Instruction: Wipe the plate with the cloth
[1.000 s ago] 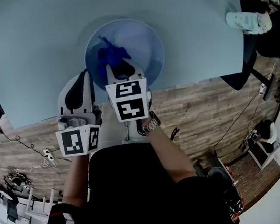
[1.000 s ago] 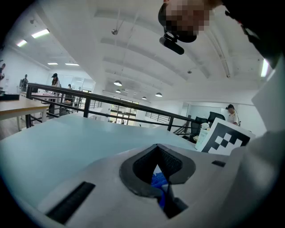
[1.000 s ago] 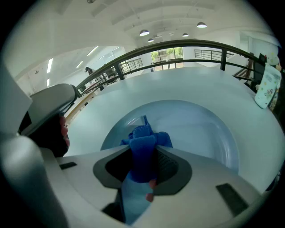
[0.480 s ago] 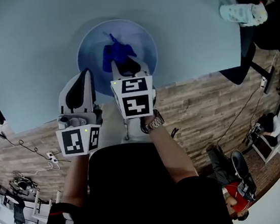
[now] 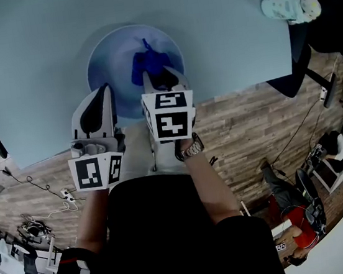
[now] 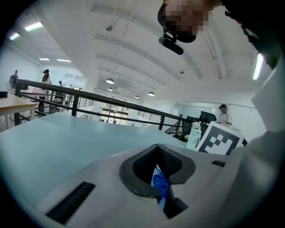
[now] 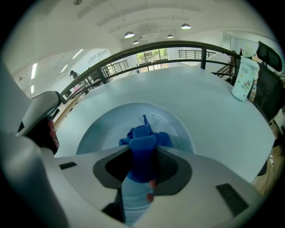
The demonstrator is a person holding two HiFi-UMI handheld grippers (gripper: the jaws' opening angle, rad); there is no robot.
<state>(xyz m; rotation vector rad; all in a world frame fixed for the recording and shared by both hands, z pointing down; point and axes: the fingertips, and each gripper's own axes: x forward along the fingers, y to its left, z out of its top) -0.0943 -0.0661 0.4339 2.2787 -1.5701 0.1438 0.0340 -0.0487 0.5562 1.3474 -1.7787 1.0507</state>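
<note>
Blue cloth (image 5: 143, 65) pinched by right gripper (image 5: 156, 80), on pale-blue plate (image 5: 108, 60), table's (image 5: 219, 26) near edge, left gripper (image 5: 100, 95) clamping plate's rim.

Deep blue cloth (image 5: 147, 64) on a pale blue plate (image 5: 108, 63); around the plate the table (image 5: 29, 52) is light blue-grey, the floor (image 5: 250, 116) beyond it brown-planked.

The right gripper (image 5: 159, 78) has dragged the cloth (image 5: 147, 64) rightward across the plate (image 5: 108, 63)
</note>
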